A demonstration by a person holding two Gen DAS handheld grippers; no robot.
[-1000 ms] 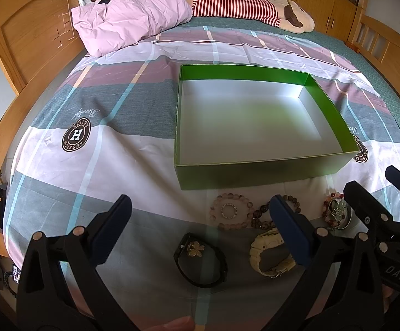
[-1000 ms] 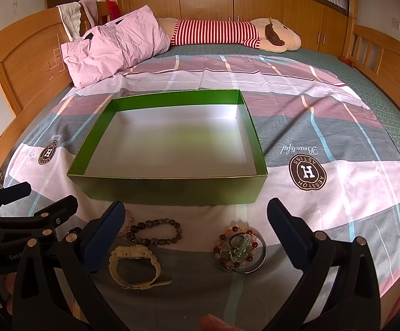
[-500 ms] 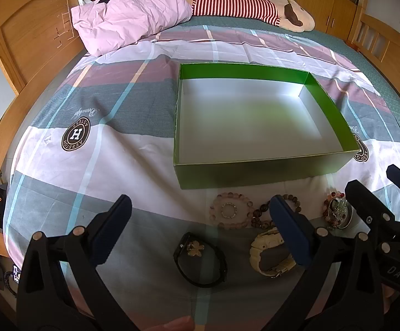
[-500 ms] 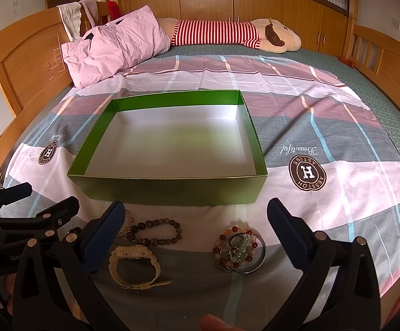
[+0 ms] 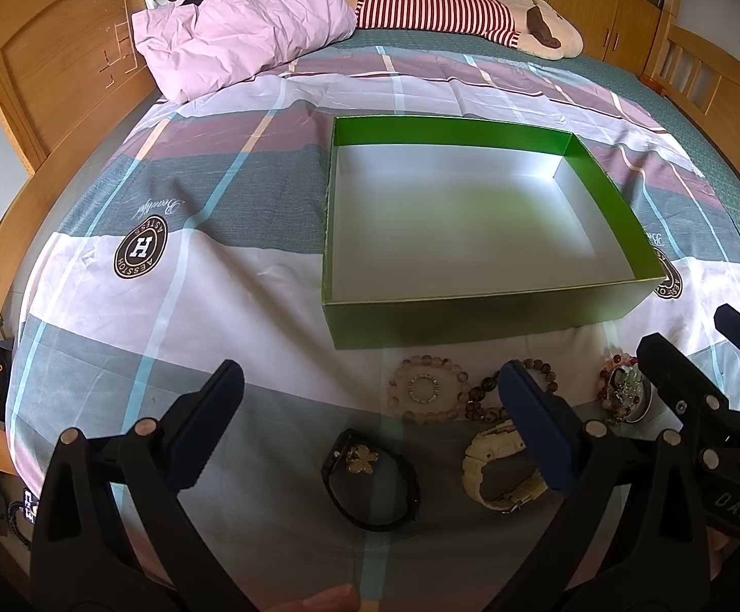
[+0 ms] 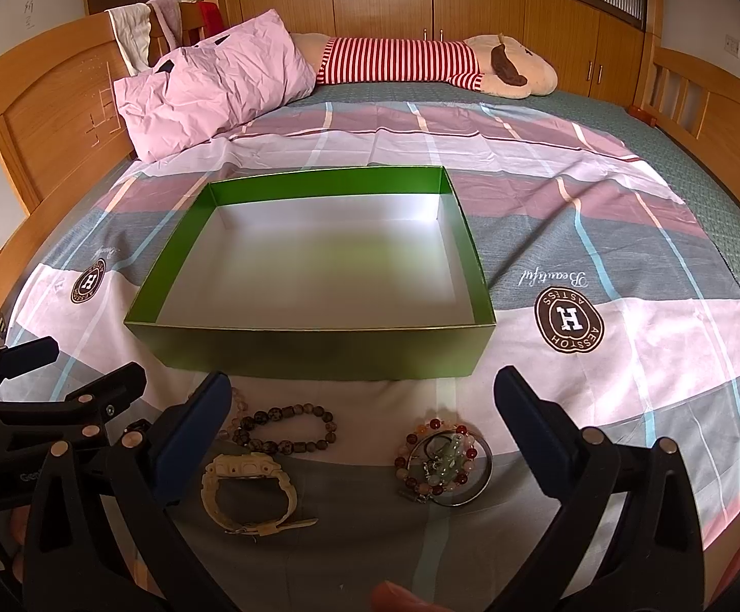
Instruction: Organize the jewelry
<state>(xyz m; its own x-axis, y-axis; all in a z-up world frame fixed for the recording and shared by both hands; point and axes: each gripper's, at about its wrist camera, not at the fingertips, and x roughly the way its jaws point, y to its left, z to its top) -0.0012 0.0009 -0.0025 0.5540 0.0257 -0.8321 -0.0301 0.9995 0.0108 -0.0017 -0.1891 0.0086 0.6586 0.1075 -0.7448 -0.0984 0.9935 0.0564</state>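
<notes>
One green box [image 6: 313, 352], long axis sideways, jewelry [image 6: 441, 461] before it

One green box [image 5: 477, 324], two watches [image 5: 502, 469] [image 5: 370, 484], three bead bracelets [image 5: 428, 395] [image 6: 288, 428] [image 6: 436, 459], one bangle [image 6: 474, 489].

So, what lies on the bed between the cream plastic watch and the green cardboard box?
In the right wrist view, a dark speckled bead bracelet lies between the cream plastic watch and the green cardboard box, on the bedsheet.

The bedsheet [image 6: 624, 234] bears "Beautiful" script and round "H" badges reading "AESSTOH ASTESS".
</notes>
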